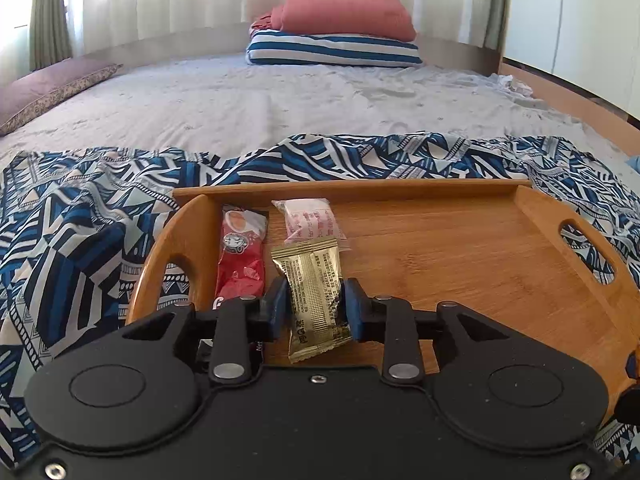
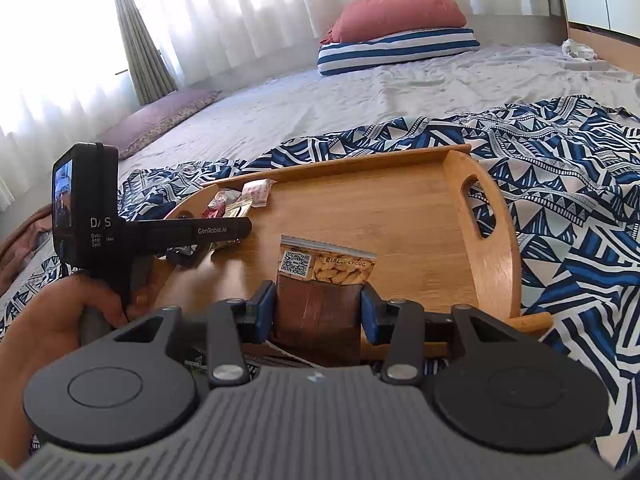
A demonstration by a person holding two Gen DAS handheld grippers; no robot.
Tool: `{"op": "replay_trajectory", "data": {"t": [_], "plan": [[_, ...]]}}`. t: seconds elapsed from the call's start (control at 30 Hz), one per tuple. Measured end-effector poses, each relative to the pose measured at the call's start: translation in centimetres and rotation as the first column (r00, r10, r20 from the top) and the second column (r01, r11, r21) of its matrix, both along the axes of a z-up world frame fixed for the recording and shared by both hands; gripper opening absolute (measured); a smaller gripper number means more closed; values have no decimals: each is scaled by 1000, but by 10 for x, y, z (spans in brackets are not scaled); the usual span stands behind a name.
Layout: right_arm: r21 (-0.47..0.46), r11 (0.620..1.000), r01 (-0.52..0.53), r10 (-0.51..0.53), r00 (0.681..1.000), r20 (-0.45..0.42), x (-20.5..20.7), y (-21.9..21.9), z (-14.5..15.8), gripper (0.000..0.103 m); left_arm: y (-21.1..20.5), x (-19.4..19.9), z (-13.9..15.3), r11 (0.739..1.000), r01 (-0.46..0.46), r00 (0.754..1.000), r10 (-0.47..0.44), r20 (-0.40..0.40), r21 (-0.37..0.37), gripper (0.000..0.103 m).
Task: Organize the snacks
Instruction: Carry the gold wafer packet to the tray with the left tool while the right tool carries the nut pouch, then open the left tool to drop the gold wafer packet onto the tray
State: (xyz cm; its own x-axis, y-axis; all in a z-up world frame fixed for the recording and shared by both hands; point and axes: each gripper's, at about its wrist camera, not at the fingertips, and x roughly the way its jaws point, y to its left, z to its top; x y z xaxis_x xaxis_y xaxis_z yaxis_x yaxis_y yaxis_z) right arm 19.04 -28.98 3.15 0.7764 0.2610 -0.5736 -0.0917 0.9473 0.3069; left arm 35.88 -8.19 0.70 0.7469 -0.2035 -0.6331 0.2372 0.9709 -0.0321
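A wooden tray (image 1: 460, 264) lies on a blue patterned cloth on the bed. In its left end lie a red sachet (image 1: 240, 256) and a pink-white snack pack (image 1: 310, 218). My left gripper (image 1: 315, 308) is shut on a gold snack packet (image 1: 316, 296), low over the tray beside the red sachet. In the right wrist view, my right gripper (image 2: 319, 310) is shut on a brown nut packet (image 2: 320, 300) with a QR label, over the tray's (image 2: 380, 216) near edge. The left gripper's body (image 2: 132, 236) stands at the left, over the other snacks (image 2: 240, 200).
The patterned cloth (image 1: 80, 232) covers the near part of the grey bed (image 1: 240, 100). Folded red and striped bedding (image 1: 340, 32) lies at the far end, a purple pillow (image 1: 52, 88) at the far left. The tray has raised ends with handle slots (image 1: 588, 252).
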Motion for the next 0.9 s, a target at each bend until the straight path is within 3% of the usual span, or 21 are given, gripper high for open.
{"op": "replay_trajectory", "data": {"t": [0.37, 0.63, 0.9], "plan": [[-15, 1000, 16, -16, 1000, 5, -14, 2, 11, 48, 22, -24, 34, 996, 10, 998, -4, 62, -91, 43], [-31, 999, -33, 33, 999, 2, -4, 35, 13, 48, 77, -87, 62, 997, -50, 990, 57, 131, -59, 51], [-24, 997, -69, 69, 998, -9, 21, 71, 15, 48, 125, -165, 55, 991, -120, 985, 127, 118, -63, 58]]}}
